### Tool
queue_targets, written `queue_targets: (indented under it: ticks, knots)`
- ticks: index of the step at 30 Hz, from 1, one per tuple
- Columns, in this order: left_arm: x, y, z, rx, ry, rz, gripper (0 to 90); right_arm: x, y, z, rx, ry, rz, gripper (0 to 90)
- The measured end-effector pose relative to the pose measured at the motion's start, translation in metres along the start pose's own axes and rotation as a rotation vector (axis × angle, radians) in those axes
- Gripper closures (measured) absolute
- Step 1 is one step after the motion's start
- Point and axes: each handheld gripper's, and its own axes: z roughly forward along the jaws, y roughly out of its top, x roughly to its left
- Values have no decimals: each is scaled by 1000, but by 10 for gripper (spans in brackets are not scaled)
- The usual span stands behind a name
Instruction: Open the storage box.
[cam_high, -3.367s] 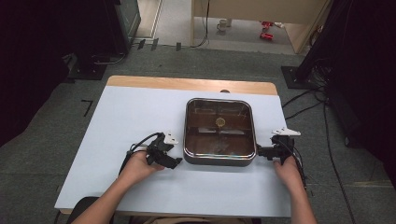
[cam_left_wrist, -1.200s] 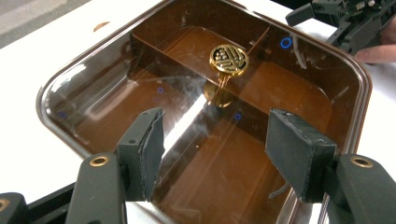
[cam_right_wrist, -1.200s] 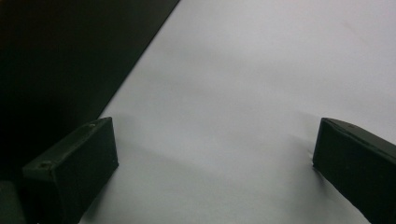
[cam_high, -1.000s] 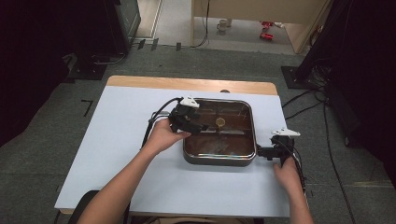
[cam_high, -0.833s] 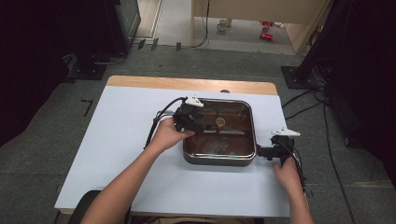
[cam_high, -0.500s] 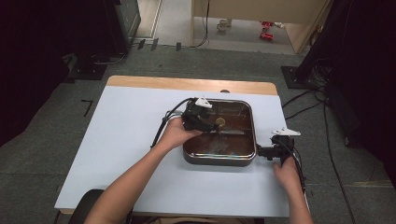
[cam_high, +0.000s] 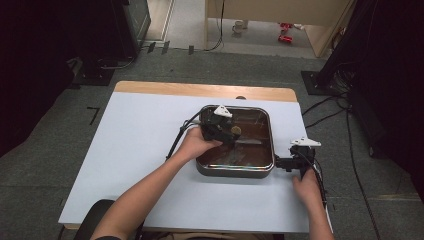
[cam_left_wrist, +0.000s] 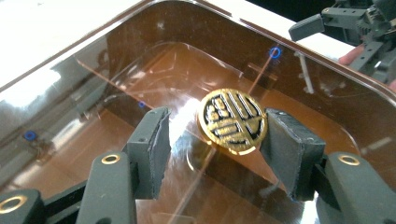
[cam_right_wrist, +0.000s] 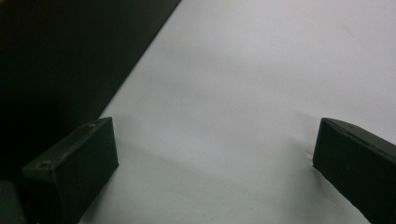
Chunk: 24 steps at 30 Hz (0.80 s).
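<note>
left gripper (cam_left_wrist: 212, 140) moved over the lid (cam_high: 250, 140), jaws closing around its knob (cam_left_wrist: 232, 120), not yet clenched; right gripper (cam_right_wrist: 212, 158) released.

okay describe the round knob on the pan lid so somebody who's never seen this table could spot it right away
Start at the white table; toward its right side sits a square pan with a brown see-through glass lid. At the lid's middle is the knob, between the pads of the left gripper, whose jaws have just been closing. It is a small round disc, black with a gold pattern and gold rim, the one patterned thing on the smooth glass.
</note>
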Motion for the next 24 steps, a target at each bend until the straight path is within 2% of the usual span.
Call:
queue_targets:
  ticks: [2,4,6,7,9,11,21,24]
  knots:
    - [-2,2,2,0,4,1,444,0,0,0,0,-1,-1,0]
    - [-5,2,4,-1,6,19,475,0,0,0,-1,-2,-2,0]
    - [-8,2,6,-3,6,36,537,0,0,0,-1,-1,-1,0]
    - [-11,2,6,-1,27,48,560,0,0,0,-1,-1,-1,0]
    - [-12,2,7,0,40,55,576,0,0,0,-1,-1,-1,0]
    - [-9,2,6,-6,17,36,585,0,0,0,-1,-2,-3,0]
    - [-9,5,2,-3,11,25,590,1,0,0,-5,-9,-8,0]
    - [-9,8,-4,-22,-2,9,590,1,0,0,-4,-8,-8,0]
